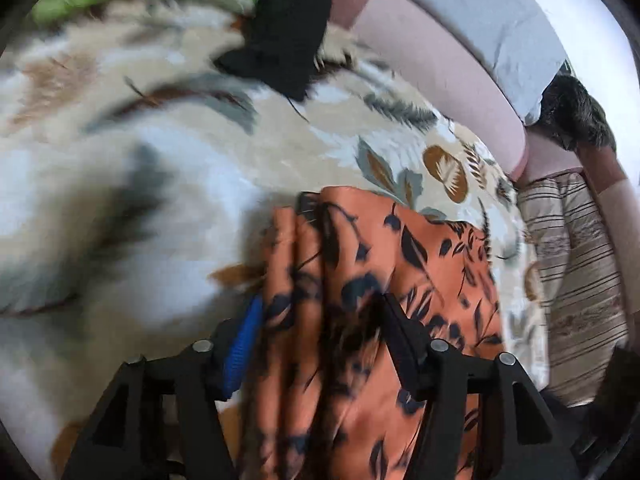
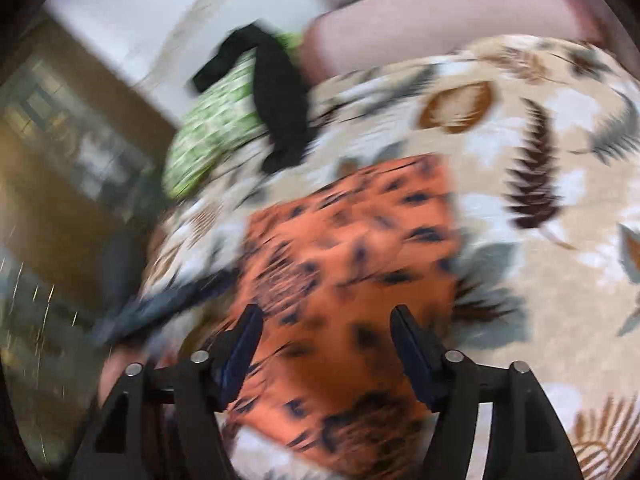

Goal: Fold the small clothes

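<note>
An orange garment with a dark leaf print (image 1: 400,264) lies on the leaf-patterned bedspread (image 1: 280,152). In the left wrist view its folds bunch up between the fingers of my left gripper (image 1: 320,312), which stands open with the cloth lying between the jaws. In the right wrist view the same orange garment (image 2: 352,240) lies flat and blurred, and my right gripper (image 2: 326,320) is open just above its near edge. A black garment (image 1: 284,36) lies at the far end of the bed, also in the right wrist view (image 2: 276,100).
A green-and-white patterned cloth (image 2: 208,136) lies under the black garment. A pink padded headboard (image 1: 440,80) and grey pillow (image 1: 492,20) border the bed. A striped cushion (image 1: 576,272) sits at the right. Wooden furniture (image 2: 60,140) stands beyond the bed's left edge.
</note>
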Demonstrator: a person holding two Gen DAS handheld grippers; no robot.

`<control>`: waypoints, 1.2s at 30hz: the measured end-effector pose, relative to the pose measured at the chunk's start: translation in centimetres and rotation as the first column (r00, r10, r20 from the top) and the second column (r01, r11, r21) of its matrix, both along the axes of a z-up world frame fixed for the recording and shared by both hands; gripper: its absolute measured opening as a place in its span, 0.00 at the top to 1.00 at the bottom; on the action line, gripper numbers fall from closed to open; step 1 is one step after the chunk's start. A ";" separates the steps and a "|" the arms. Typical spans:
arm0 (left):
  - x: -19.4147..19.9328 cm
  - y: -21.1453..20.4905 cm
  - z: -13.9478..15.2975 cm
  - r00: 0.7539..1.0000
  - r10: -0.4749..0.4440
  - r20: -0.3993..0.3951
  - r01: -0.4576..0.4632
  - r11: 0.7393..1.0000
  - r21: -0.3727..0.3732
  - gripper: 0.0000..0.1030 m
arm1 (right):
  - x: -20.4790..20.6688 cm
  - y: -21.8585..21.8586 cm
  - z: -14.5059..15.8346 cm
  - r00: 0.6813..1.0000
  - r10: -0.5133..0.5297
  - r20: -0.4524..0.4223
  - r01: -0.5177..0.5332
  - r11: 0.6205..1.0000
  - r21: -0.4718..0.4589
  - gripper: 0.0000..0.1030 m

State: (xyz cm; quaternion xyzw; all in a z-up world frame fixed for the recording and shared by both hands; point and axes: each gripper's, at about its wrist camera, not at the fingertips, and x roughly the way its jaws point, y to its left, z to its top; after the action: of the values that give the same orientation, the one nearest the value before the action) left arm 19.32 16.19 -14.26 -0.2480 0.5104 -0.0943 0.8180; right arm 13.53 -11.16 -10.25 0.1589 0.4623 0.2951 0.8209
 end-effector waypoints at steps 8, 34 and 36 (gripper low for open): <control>0.7 1.9 -2.5 0.998 0.057 -0.003 -0.057 0.998 -0.015 0.78 | 0.1 0.0 -4.1 0.996 0.063 -0.063 -0.063 0.998 -0.006 0.30; -14.2 1.4 -1.0 0.999 0.031 0.037 -0.026 0.992 -0.127 0.66 | 1.0 -0.4 -3.8 0.992 0.048 -0.121 -0.036 0.994 0.100 0.22; -14.4 0.3 1.7 0.994 -0.002 0.109 0.006 0.999 -0.043 0.53 | 0.9 -0.6 -3.6 0.991 0.041 -0.126 -0.028 0.995 0.100 0.22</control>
State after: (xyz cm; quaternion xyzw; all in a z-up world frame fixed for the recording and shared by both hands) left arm 4.90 16.47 -12.52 -0.2589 0.4636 -0.1202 0.8388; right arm 14.45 -11.71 -13.85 0.2096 0.5015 0.3209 0.7756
